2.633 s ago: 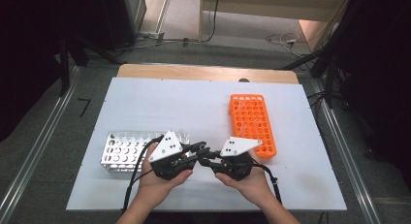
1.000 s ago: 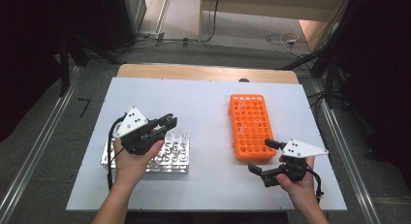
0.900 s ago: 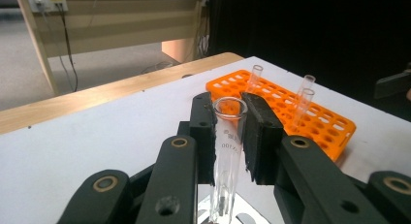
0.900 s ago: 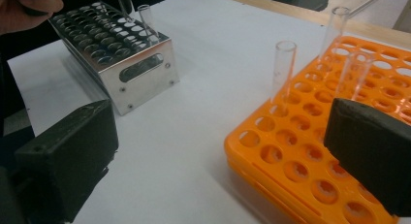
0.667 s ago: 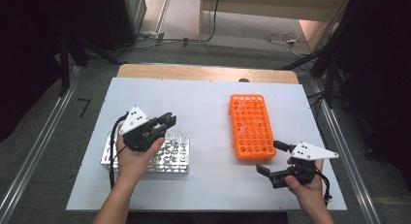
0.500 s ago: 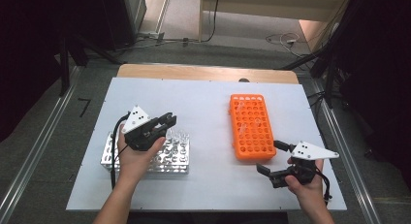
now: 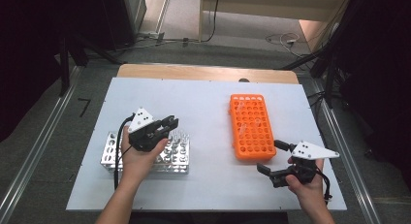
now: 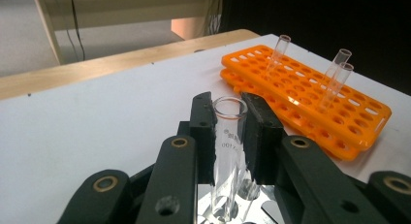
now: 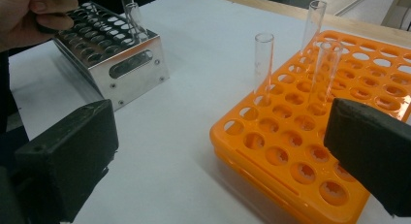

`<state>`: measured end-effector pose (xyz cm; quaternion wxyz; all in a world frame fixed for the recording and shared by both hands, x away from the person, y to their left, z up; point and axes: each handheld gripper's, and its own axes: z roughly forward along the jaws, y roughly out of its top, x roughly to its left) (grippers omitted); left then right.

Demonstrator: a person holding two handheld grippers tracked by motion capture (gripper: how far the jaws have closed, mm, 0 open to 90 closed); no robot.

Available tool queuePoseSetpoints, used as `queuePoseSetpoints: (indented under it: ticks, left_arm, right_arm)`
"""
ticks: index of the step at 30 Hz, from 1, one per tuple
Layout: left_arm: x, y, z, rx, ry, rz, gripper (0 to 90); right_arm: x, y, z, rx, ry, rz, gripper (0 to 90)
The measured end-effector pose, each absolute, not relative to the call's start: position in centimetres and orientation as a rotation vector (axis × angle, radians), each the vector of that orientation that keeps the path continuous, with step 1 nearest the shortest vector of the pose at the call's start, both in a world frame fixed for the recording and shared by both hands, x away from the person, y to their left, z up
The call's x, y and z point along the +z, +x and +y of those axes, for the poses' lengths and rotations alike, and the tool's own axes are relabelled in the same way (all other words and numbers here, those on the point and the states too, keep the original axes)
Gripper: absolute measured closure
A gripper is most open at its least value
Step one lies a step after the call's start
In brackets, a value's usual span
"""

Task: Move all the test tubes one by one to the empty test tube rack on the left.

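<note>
Your left gripper (image 8: 228, 136) pinches a glass test tube (image 8: 227, 151) upright between its jaws, long axis vertical, its foot directly over the metal rack (image 7: 109, 153) beneath; the orange rack (image 7: 252, 127) lies well off; your right gripper (image 7: 276, 158) stands spread and empty beside it.

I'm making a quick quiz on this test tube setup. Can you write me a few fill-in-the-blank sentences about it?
1. The left gripper is shut on a clear glass ____.
2. That gripper is over the ____ rack.
3. The orange rack holds ____ upright tubes.
4. The right gripper has its fingers ____, with nothing between them.

Missing words: test tube; metal; three; open
</note>
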<state>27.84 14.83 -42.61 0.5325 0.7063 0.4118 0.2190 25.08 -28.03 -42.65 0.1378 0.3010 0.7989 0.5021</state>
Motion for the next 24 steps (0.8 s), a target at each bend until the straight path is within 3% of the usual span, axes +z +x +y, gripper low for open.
queuePoseSetpoints:
  ticks: [24]
  left_arm:
    - [-42.77, 27.52, 14.15, 0.506, 1.776, 1.052, 75.2]
  right_arm:
    - [-42.62, 25.18, -28.18, 1.453, 0.868, 2.307, 0.0]
